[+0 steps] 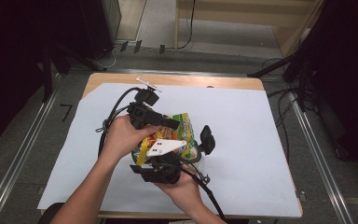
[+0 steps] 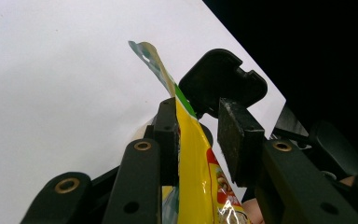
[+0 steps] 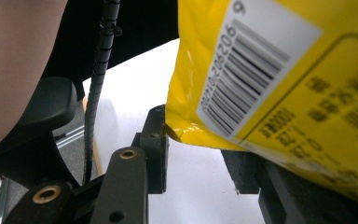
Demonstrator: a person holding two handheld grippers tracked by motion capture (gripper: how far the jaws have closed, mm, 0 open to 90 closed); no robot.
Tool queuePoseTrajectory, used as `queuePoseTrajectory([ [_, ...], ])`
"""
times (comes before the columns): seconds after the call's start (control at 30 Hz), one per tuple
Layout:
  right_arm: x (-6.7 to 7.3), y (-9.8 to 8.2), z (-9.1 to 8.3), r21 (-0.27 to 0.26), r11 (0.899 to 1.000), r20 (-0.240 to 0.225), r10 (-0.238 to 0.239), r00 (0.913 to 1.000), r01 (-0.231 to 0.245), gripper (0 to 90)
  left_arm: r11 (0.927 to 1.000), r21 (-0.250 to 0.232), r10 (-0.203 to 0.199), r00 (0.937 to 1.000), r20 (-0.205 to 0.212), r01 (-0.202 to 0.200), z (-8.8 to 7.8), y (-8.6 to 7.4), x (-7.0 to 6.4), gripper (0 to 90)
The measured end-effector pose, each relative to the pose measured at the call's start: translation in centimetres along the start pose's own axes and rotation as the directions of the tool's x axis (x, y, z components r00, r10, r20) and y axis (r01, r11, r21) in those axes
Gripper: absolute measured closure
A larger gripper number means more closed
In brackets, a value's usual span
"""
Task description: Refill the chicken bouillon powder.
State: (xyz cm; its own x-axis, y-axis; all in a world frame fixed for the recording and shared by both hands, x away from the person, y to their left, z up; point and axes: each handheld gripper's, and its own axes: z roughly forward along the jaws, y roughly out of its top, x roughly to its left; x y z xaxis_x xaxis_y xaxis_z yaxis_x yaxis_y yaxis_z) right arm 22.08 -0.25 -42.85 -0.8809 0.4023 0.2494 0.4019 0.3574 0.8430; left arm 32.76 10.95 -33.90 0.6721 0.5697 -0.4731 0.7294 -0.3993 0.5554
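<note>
**Yellow snack bag held up between two grippers**

Yellow snack bag [image 1: 175, 135], crinkly and printed, lifted off the white sheet [image 1: 242, 140] near mid-table, barcode panel facing the right gripper view. Edge of the bag threaded between the jaws of the left gripper [image 2: 198, 140]: one pad flat against the film, the other a little off it, so set narrow around the bag rather than visibly clamped (grip there not certain). Lower corner of the bag resting across the right gripper [image 3: 200, 154], touching one jaw and covering the other; pinch or mere support, cannot tell. Both hands close together just on the near side of the bag.

Step in hand, by the look of it: steadying the bag from two sides, perhaps ahead of pulling it open or turning it. Next move calling for a firm bite on thin, slippery film before any pull.

Beyond the bag: wooden table edge [image 1: 177, 80] past the sheet, grey floor, cables, dark equipment either side.
</note>
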Motion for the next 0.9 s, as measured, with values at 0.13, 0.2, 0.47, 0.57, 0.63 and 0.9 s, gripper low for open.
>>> queuePoseTrajectory([
  [0.13, -0.01, 0.02, -0.06, 0.001, 1.000, 0.001, -0.003, 1.0000, 0.003, 64.7, 1.0000, -0.004, 0.002, 1.0000, -0.001, -0.002, -0.02, 0.02, -0.09, 69.7],
  [0.2, -0.01, 0.03, -0.11, 0.000, 1.000, 0.000, -0.005, 1.0000, 0.005, 64.7, 0.9999, -0.009, 0.005, 1.0000, 0.000, -0.005, -0.04, 0.03, -0.18, 69.7],
  [0.47, -0.25, -0.02, -0.08, 0.001, 1.000, 0.006, -0.008, 1.0000, 0.008, 64.9, 0.9997, -0.012, 0.021, 0.9996, -0.018, -0.021, -0.06, 0.05, -0.46, 69.3],
  [0.57, -0.37, -0.02, -0.11, 0.000, 1.000, 0.007, -0.004, 1.0000, 0.004, 64.9, 0.9995, -0.020, 0.025, 0.9994, -0.023, -0.026, -0.05, 0.08, -0.57, 69.2],
  [0.63, -0.37, 0.00, -0.15, -0.003, 1.000, 0.006, 0.001, 1.0000, -0.001, 64.9, 0.9993, -0.025, 0.026, 0.9993, -0.026, -0.027, -0.09, 0.09, -0.62, 69.0],
  [0.9, -0.39, 0.12, -0.25, -0.009, 1.000, 0.006, -0.009, 0.9999, 0.009, 64.7, 0.9989, -0.035, 0.029, 0.9994, -0.018, -0.030, -0.44, 0.10, -0.67, 68.6],
])
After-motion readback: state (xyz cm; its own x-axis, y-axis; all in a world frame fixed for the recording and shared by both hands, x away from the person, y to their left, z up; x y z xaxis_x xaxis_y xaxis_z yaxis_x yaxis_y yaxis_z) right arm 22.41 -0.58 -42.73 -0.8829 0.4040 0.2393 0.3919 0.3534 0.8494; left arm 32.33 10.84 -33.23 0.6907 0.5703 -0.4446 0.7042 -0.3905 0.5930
